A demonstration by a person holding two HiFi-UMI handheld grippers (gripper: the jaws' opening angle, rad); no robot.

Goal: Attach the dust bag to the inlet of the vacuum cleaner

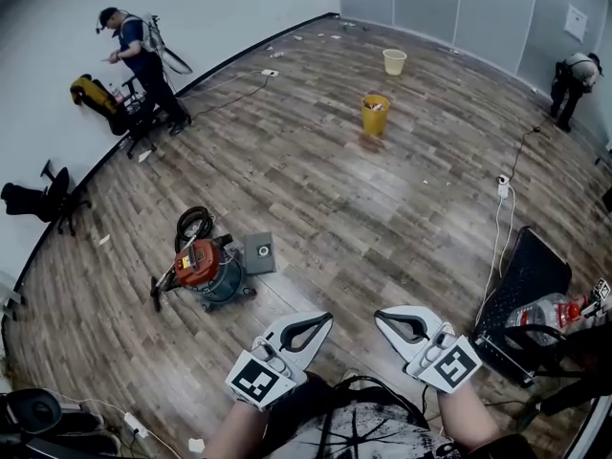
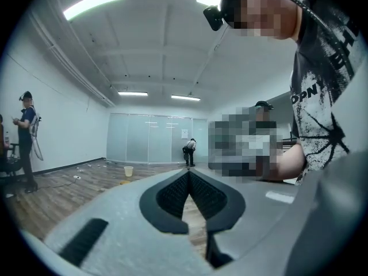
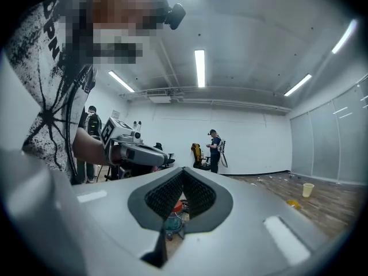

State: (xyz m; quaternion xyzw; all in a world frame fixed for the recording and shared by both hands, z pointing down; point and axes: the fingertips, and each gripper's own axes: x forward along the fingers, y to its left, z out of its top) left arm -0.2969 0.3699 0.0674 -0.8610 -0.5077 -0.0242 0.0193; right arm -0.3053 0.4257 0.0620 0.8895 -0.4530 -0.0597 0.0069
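wide wood floor [image 1: 316, 189] fills the room, with white walls on the far left and frosted glass panels along the far side. the vacuum [image 1: 212, 268] stands on the floor, low and left in the head view, well apart from both tools. it sits upright, red lid over a dark teal drum. a thin wand sticks out from it toward the lower left, so its long line runs lower left to upper right. a black hose [image 1: 194, 224] is coiled against its far side. which way its inlet faces i cannot tell. the bag [image 1: 259, 252], a flat grey square with a round hole facing up, lies on the floor just beside the vacuum on its right.

the left tool [image 1: 327, 316] and right tool [image 1: 379, 315] are held side by side at the bottom of the head view, pointing out over the floor. each has its jaws pressed together at the tips and grips nothing. through the gap behind the right tool's tips, the right gripper view shows the vacuum [image 3: 171, 217] beyond.

only floorboards lie between the tools and the vacuum. further off stand a yellow bucket [image 1: 375, 114] and a pale bucket [image 1: 394, 61]. a person [image 1: 142, 54] stands by the left wall near a chair [image 1: 38, 199]. another person [image 1: 575, 76] bends at the far right. a white cable [image 1: 499, 228] trails down toward a black seat [image 1: 529, 273] at the right edge.
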